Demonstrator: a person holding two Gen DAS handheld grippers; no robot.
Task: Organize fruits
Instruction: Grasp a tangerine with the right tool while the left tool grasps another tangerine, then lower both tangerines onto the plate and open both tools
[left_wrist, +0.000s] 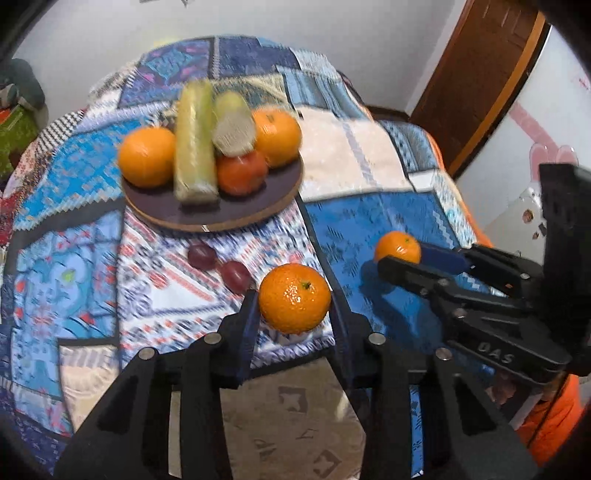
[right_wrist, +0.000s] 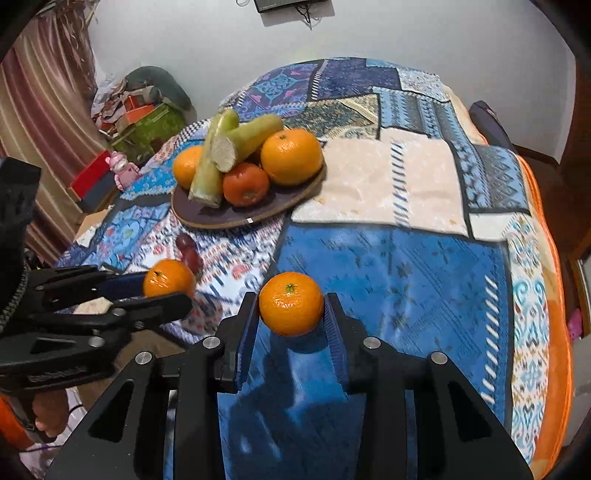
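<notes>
The job looked about half done. The plate (right_wrist: 258, 218) already carried two oranges, a redder fruit and two pale green stalks. Still off the plate, on the patchwork cloth (right_wrist: 388, 266) in front of it, were two dark grapes (left_wrist: 218, 264) and two mandarins. The left gripper (left_wrist: 293, 299), nearer the plate, was closed around the left mandarin (left_wrist: 294, 298), fingers pressed to both its sides. The right gripper (right_wrist: 291, 303), further from the plate, clasped the right mandarin (right_wrist: 291, 303) likewise. Whether either fruit had left the cloth I couldn't tell.
</notes>
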